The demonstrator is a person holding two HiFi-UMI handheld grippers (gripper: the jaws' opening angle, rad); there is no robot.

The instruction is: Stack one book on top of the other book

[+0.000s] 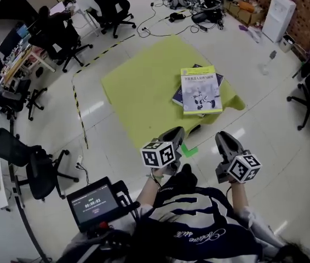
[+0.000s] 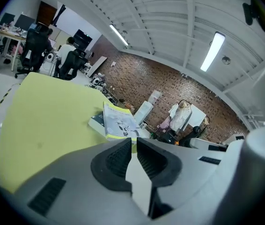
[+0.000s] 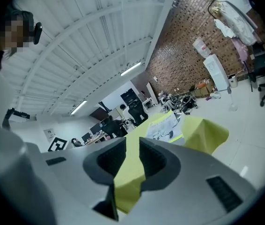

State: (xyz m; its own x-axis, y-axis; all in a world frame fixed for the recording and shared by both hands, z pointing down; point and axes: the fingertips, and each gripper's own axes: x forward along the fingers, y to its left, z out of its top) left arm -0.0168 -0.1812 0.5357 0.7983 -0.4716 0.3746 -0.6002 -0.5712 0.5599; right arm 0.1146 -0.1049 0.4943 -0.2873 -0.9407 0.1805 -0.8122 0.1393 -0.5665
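Note:
Two books lie stacked near the right edge of the yellow-green table [image 1: 138, 86]. A book with a yellow-green and white cover [image 1: 200, 89] rests on top of a dark blue book [image 1: 178, 96], which juts out to the left. Both grippers hang in front of my body, short of the table's near edge and apart from the books. My left gripper [image 1: 176, 131] is shut with nothing in it. My right gripper [image 1: 224, 137] stands open and empty. The left gripper view shows the stack [image 2: 118, 122] beyond the jaws; the right gripper view shows the top book [image 3: 163, 129] farther off.
Black office chairs [image 1: 34, 163] stand on the floor at the left. A timer screen [image 1: 93, 204] sits at my lower left. A green tape mark [image 1: 189, 150] lies on the floor below the table edge. A white dispenser [image 1: 279, 16] and cables are at the back.

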